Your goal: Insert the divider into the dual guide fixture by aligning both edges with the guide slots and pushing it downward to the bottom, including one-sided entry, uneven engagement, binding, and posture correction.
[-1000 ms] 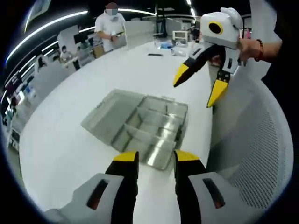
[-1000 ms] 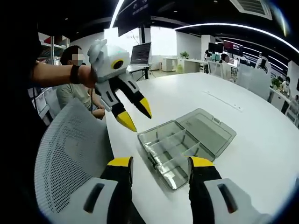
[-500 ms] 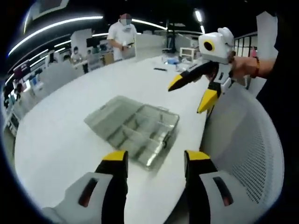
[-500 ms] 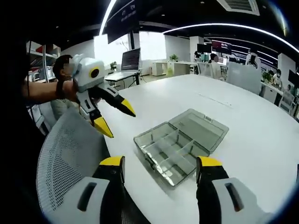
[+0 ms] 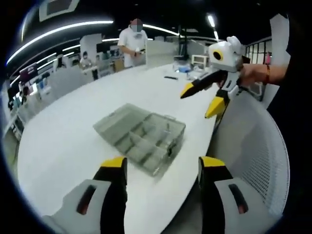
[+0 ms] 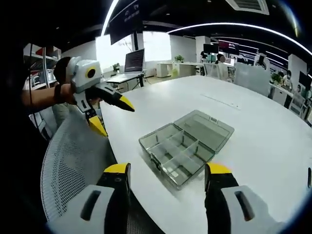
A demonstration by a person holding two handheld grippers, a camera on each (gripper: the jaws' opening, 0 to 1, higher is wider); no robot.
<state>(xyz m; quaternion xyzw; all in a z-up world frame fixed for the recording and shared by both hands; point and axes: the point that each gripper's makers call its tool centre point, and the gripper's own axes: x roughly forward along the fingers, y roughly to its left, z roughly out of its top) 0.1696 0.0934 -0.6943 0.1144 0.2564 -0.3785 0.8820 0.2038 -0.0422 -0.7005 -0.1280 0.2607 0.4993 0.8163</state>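
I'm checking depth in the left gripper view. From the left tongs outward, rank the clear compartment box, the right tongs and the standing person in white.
1. Clear compartment box, on the table just ahead.
2. Right tongs, raised, upper right.
3. Standing person, beyond the table's far edge.

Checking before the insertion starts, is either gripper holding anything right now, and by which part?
Nothing is held. The left gripper and right gripper both have jaws apart and empty, above the white table, off the open clear plastic compartment box.
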